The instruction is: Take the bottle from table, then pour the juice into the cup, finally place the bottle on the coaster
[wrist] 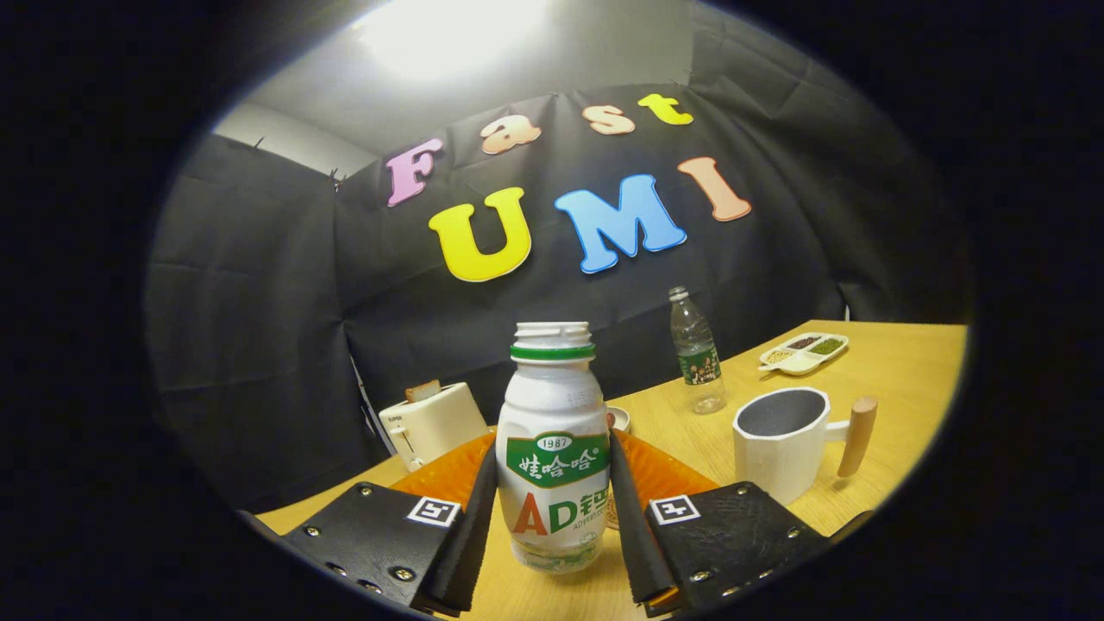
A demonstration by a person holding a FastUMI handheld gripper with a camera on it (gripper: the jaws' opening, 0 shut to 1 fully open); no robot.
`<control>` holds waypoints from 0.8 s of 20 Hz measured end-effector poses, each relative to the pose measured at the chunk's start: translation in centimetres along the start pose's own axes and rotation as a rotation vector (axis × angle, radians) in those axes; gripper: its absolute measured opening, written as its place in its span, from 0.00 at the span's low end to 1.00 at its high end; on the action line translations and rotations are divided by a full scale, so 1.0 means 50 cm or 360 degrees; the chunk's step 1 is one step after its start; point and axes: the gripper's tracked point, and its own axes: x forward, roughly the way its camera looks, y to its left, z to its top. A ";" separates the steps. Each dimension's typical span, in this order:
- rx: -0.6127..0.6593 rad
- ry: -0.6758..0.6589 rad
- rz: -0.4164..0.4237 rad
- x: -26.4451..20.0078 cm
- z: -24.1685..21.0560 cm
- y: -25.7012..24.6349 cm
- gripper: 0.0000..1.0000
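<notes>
The gripper (553,526) squeezes the open bottle (553,448) from both sides, so tipping it before reaching the cup (780,444) could spill juice on the table (897,379).

Black cloth wall (259,328) hangs in creased folds behind a light wooden table (897,379). Above the cloth, a pale wall (604,52) glows under a bright ceiling light (448,34).
</notes>
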 end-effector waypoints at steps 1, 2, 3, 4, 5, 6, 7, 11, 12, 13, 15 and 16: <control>0.0069 -0.0010 0.0016 0.000 0.002 -0.003 0.65; 0.0129 -0.0018 0.0022 0.001 0.005 -0.009 0.65; 0.0179 -0.0024 0.0026 0.001 0.006 -0.014 0.65; 0.0216 -0.0028 0.0022 0.002 0.008 -0.021 0.65; 0.0240 -0.0031 0.0018 0.001 0.009 -0.027 0.65; 0.0259 -0.0027 0.0011 0.002 0.010 -0.034 0.65; 0.0277 -0.0019 0.0004 0.003 0.007 -0.040 0.65; 0.0368 0.0001 0.0010 0.010 -0.002 -0.047 0.65; 0.0396 0.0004 0.0018 0.013 -0.002 -0.047 0.65; 0.0432 0.0007 0.0023 0.014 -0.005 -0.047 0.65; 0.0518 0.0009 0.0026 0.019 -0.009 -0.050 0.65; 0.0569 0.0004 0.0031 0.021 -0.006 -0.052 0.65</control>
